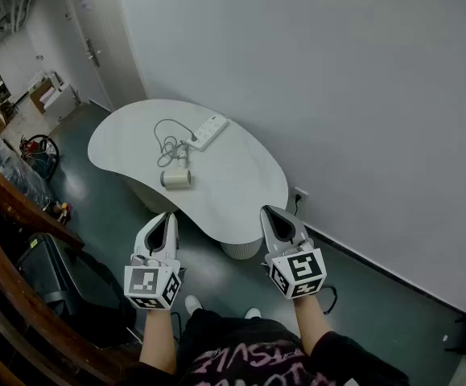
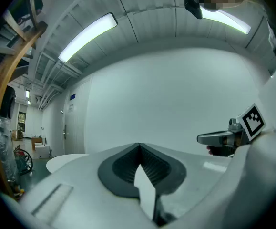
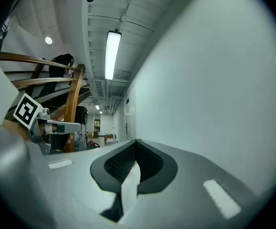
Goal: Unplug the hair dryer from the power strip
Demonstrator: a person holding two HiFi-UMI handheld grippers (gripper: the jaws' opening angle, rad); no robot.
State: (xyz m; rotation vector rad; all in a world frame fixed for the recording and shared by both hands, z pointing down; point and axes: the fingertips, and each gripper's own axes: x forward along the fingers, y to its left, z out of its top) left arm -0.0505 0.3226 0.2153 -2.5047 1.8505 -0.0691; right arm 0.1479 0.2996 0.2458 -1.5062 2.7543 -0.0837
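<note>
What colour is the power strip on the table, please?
The power strip is white, best seen in the head view.

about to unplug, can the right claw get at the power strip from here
Probably not yet: the right claw is short of the table, with the power strip toward its far edge. Nothing blocks the way; stepping closer should do.

The white, bean-shaped table ahead of me stands on a dark green floor. A white power strip lies flat near the table's far edge. The hair dryer lies on its side nearer to me than the strip, well apart from it. Its grey cord loops loosely left of the strip and reaches the strip's near end.
</note>
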